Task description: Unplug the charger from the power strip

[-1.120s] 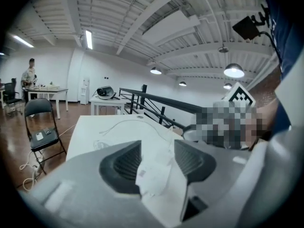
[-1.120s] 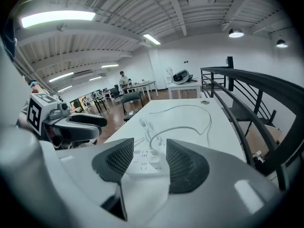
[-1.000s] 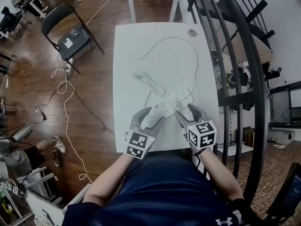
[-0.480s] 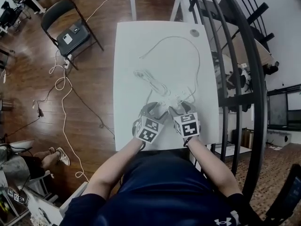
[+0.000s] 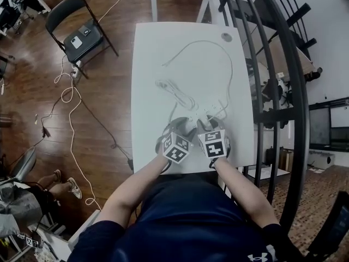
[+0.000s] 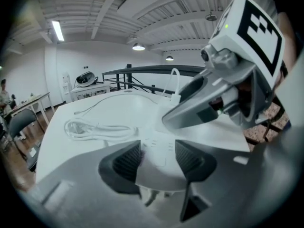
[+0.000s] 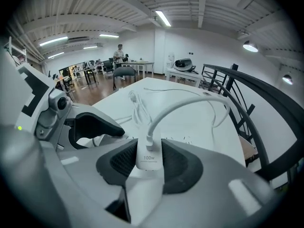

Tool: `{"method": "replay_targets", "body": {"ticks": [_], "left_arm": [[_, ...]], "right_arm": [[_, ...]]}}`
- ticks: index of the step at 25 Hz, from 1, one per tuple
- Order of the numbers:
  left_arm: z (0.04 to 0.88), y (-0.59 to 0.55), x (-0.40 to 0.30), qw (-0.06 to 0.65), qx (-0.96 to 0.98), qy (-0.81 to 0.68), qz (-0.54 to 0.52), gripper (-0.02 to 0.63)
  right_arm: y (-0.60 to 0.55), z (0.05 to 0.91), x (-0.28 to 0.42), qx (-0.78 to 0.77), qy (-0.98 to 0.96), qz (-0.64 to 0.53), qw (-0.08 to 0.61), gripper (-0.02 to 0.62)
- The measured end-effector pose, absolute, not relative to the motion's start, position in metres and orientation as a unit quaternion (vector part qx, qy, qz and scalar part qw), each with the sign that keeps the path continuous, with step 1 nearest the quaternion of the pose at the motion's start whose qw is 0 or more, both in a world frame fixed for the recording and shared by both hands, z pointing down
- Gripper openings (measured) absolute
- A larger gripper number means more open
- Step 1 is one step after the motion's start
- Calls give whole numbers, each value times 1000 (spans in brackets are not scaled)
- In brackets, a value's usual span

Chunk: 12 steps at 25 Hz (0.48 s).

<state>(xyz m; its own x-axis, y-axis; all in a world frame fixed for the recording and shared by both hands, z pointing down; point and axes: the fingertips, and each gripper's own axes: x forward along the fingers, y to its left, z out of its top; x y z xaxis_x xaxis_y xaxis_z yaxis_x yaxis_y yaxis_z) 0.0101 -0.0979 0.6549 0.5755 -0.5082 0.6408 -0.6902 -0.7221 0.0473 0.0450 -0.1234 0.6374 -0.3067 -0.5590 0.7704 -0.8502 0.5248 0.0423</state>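
A white power strip (image 5: 197, 115) lies on the white table (image 5: 152, 64) near its front edge. In the left gripper view the power strip (image 6: 159, 148) fills the gap between my left gripper's (image 6: 158, 159) dark pads, and the jaws are closing on its sides. A white charger (image 7: 148, 156) marked 100w stands upright, plugged into the strip. My right gripper (image 7: 148, 164) is closing on it, a pad against each side. The charger's white cable (image 7: 183, 102) arches away over the table. In the head view the left gripper (image 5: 182, 129) and the right gripper (image 5: 209, 127) sit side by side.
A coiled white cord (image 5: 173, 90) lies beyond the strip, and a small round thing (image 5: 223, 37) sits at the far right corner. A black railing (image 5: 272, 64) runs along the table's right side. A folding chair (image 5: 79, 34) and loose floor cables (image 5: 71, 97) are at the left.
Both grippers have come down and forward onto the strip and drawn close together. Their jaws, wide apart before, now sit around the strip and the charger.
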Motion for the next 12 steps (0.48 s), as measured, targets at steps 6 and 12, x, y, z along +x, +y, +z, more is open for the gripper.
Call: {"method": "replay_targets", "body": {"ticks": [6,12], "left_arm": [[656,-94,15,130,882,-345,293,230],[656,-95,14,126,882,-347,294,230]], "right_arm": [[-120,637,49,447,-786,190,383,144],[-120,637,48,451,-783,189,385,143]]}}
